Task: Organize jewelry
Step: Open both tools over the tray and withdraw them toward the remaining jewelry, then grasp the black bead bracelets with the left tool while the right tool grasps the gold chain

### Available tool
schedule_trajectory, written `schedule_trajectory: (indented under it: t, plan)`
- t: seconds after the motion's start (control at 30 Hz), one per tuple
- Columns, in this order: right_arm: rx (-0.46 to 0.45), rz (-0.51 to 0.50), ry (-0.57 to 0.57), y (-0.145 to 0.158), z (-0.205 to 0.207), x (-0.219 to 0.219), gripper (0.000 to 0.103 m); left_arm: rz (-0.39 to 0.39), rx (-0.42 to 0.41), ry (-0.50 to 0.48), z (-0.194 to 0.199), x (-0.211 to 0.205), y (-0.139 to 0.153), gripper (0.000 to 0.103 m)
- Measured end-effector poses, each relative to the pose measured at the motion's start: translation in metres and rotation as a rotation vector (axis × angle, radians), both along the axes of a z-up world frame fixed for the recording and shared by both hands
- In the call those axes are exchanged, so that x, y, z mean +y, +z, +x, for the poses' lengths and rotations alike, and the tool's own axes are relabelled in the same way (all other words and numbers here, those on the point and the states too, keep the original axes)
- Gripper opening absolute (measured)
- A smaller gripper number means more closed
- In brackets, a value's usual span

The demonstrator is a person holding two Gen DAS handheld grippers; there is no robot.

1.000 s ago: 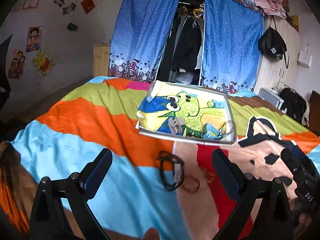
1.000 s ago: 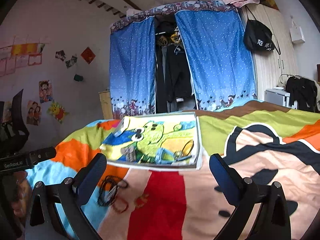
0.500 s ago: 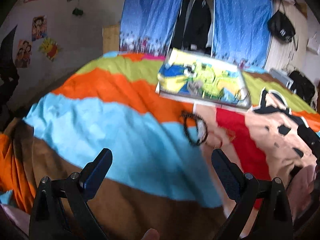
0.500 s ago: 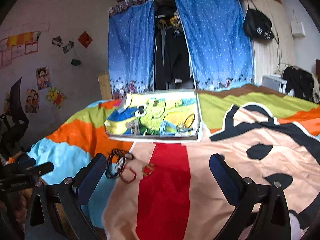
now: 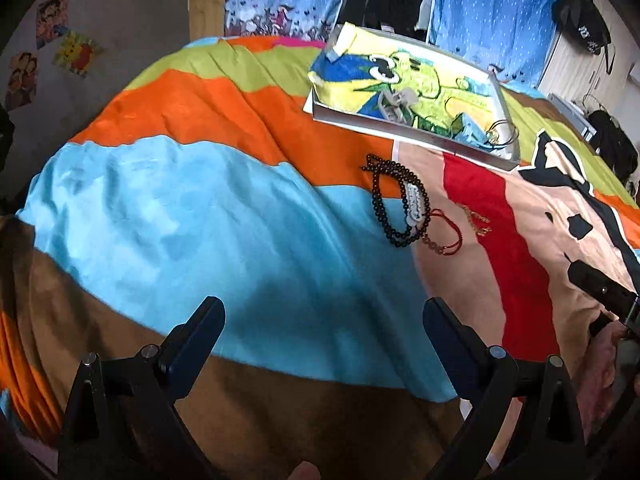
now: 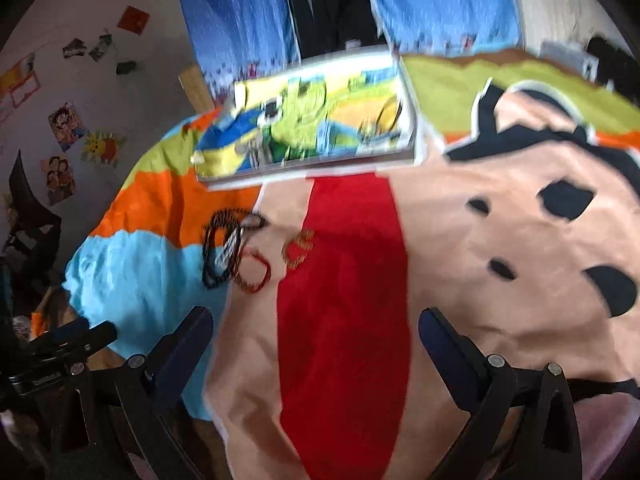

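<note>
Both grippers, left [image 5: 322, 322] & right [image 6: 316, 330], are wide open, empty. Go slow to the black beads [image 5: 394, 200], grab 1 strand, then tray [image 5: 408, 128].

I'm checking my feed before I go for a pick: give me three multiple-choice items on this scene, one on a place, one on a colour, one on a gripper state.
1. Where does the dark bead necklace lie?
A. in the tray
B. on the blanket, just short of the tray
C. in a gripper

2. What colour is the cord bracelet beside it?
A. red
B. green
C. white

3. How does the left gripper stand?
A. shut on the necklace
B. shut, empty
C. open, empty

Answers:
1 B, it rests on the blanket, outside the tray.
2 A, its loop shows red.
3 C, the fingers are wide apart with only blanket between them.
</note>
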State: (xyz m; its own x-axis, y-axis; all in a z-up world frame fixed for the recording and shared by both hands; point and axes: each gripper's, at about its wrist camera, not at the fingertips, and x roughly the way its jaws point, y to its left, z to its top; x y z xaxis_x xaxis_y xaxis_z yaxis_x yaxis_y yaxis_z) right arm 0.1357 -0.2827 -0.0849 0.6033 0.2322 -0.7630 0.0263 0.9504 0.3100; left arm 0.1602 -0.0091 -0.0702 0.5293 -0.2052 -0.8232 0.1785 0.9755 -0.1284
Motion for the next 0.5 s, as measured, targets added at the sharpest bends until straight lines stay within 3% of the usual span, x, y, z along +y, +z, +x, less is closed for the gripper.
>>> schedule_trajectory:
  t: [0.13, 0.27, 0.5]
  plan:
    - [0.071, 0.079, 0.032, -0.016, 0.024, -0.005, 0.103, -0.009, 0.027, -0.023, 0.022, -0.002, -0.007, 0.097]
    - [0.084, 0.076, 0.041, -0.024, 0.048, -0.01, 0.103, -0.003, 0.031, -0.056, 0.046, -0.006, -0.014, 0.097]
    - [0.026, 0.032, 0.118, -0.028, 0.083, -0.004, 0.103, 0.033, -0.033, -0.117, 0.082, -0.017, -0.026, 0.097]
